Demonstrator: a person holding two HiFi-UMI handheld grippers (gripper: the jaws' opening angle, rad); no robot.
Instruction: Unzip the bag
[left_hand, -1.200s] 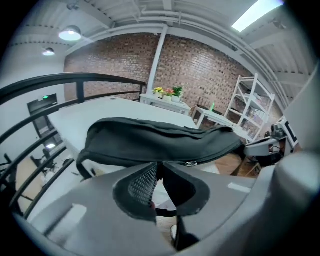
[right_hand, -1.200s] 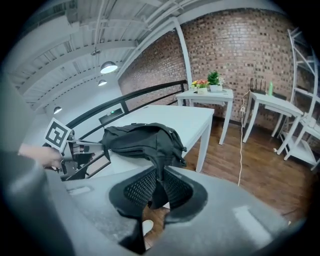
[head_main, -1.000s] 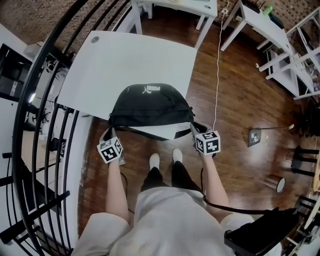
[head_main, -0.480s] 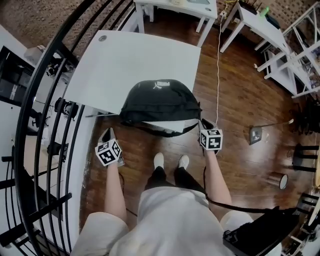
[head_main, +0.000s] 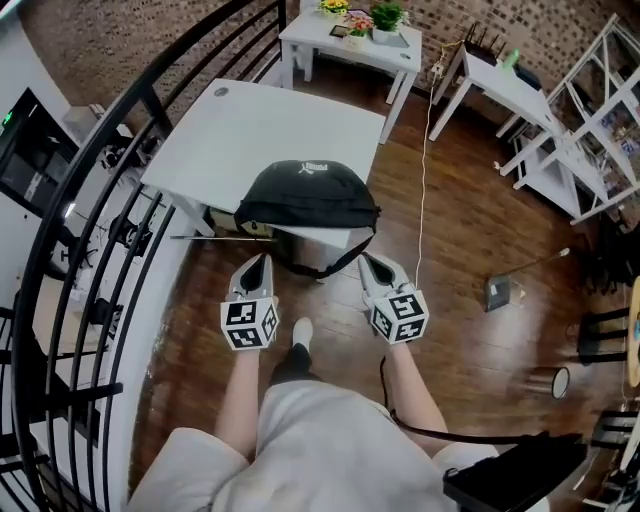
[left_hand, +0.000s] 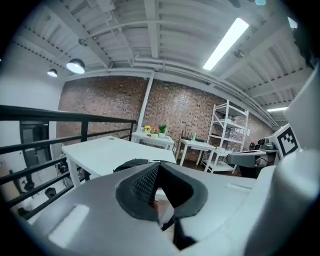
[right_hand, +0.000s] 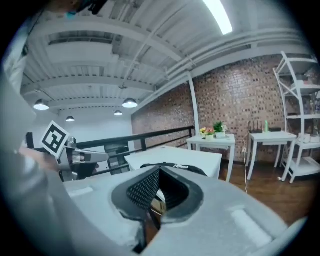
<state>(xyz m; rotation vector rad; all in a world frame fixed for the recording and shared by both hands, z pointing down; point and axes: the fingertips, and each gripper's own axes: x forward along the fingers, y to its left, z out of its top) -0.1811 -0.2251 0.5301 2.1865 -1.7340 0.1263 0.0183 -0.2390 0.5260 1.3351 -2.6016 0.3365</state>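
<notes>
Bag (head_main: 308, 195), black and zipped, is being shown in the head view lying at the near edge of a white table (head_main: 250, 120), with its strap (head_main: 318, 268) hanging in a loop below that edge. The left gripper (head_main: 260, 260) and the right gripper (head_main: 368, 262) are being held side by side over the wooden floor (head_main: 470, 230), just short of the table and apart from the bag, their tips pointed toward it. A black railing (head_main: 95, 190) is curving past on the left.

In the left gripper view, the jaws are being kept pressed together with nothing between them. The bag (left_hand: 131, 164) is being glimpsed just above them, on the table (left_hand: 105, 150), and the marker cube (left_hand: 285, 141) of the other tool is showing at the right.

In the right gripper view, the jaws are likewise being held closed and empty. The bag (right_hand: 172, 166) is being seen beyond them on the table (right_hand: 175, 154), untouched.
</notes>
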